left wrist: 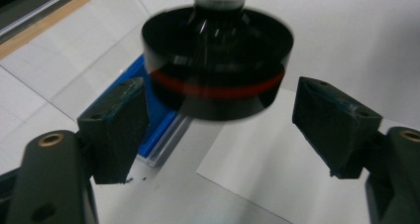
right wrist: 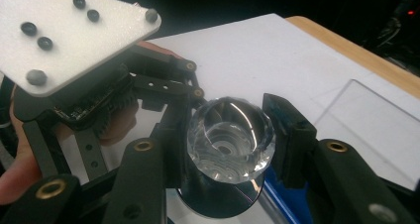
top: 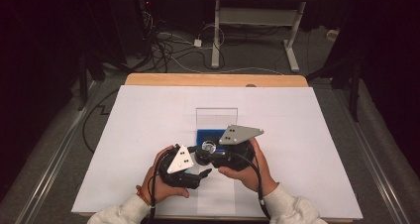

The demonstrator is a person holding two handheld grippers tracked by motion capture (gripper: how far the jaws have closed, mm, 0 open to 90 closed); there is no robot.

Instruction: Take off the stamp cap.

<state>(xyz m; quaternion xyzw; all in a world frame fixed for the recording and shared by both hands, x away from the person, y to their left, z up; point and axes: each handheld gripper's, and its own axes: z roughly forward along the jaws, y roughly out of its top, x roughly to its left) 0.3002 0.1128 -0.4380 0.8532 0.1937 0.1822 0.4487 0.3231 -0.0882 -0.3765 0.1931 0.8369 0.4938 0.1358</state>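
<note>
Two hand-held grippers meet low over the middle of the desk [top: 148, 115], which is covered with white paper. The right hand-held gripper [right wrist: 225, 140] is clamped on the clear faceted top [right wrist: 229, 135] of a small object; one black pad [right wrist: 285, 130] presses each side of it. Below that clear part sits a round black base [left wrist: 217, 68] with a red band around it, and the whole object [top: 208, 147] is held up off the desk. The left hand-held gripper [left wrist: 220, 117] has its jaws apart, one on either side of the black base, neither pad touching it in the left gripper view. Just behind the hands, a blue tray [top: 200, 134] lies on the paper, with a clear sheet [top: 216, 117] standing right behind it. A person's hands grip both tools from the near edge.
</note>
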